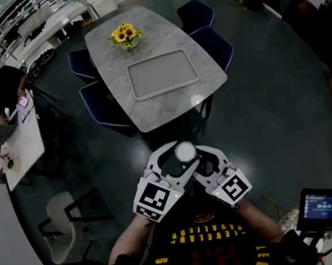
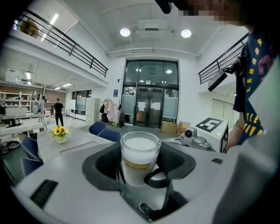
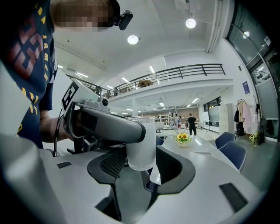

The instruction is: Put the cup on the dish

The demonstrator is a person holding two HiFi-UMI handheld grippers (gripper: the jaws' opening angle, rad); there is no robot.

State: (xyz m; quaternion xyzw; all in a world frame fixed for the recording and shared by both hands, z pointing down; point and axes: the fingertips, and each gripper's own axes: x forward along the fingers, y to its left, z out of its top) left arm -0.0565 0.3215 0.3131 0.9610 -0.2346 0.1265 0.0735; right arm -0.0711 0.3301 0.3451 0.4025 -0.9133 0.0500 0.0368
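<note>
A white cup (image 1: 185, 151) with a yellow band hangs in mid-air in front of my chest, over the dark floor short of the table. My left gripper (image 1: 174, 157) is shut on the cup (image 2: 139, 153), which stands upright between its black pads. My right gripper (image 1: 201, 156) is open, its jaws either side of the cup (image 3: 142, 153) with a gap on the left side; one jaw of the left gripper crosses in front of it. A grey rectangular tray (image 1: 162, 73) lies on the marble table (image 1: 207, 76) ahead, well beyond the cup.
A vase of sunflowers (image 1: 125, 36) stands at the table's far end. Dark blue chairs (image 1: 213, 44) line both long sides. A person sits at a white side table (image 1: 22, 144) at the left. A white chair (image 1: 64, 221) is at lower left, a screen device (image 1: 320, 207) at lower right.
</note>
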